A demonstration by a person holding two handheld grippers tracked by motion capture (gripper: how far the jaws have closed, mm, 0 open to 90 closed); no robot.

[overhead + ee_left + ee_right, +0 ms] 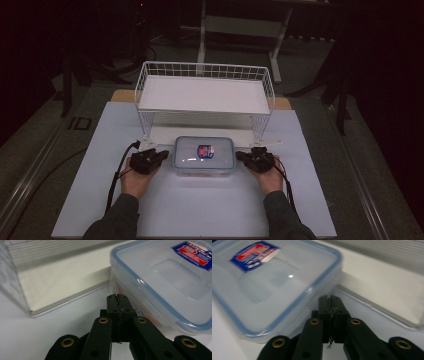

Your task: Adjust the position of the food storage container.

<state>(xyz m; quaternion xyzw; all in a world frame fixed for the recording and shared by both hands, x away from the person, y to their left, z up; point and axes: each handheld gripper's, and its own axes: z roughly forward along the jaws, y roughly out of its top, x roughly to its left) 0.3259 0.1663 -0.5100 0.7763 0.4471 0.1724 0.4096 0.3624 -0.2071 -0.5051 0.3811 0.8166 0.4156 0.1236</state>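
Partly, container (pixel 175 282) runs past left claw (pixel 117 298) view's edge.

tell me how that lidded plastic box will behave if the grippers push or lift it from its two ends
The box looks rigid, so it should hold its shape. It sits low and flat, unlikely to tip or roll. Its smooth walls and the smooth table suggest it may slide easily, or slip between the shut left gripper and right gripper.

white wire shelf (pixel 205 95) on white board (pixel 100 190)

dark room, grey floor (pixel 45 125), table frame (pixel 240 25) behind
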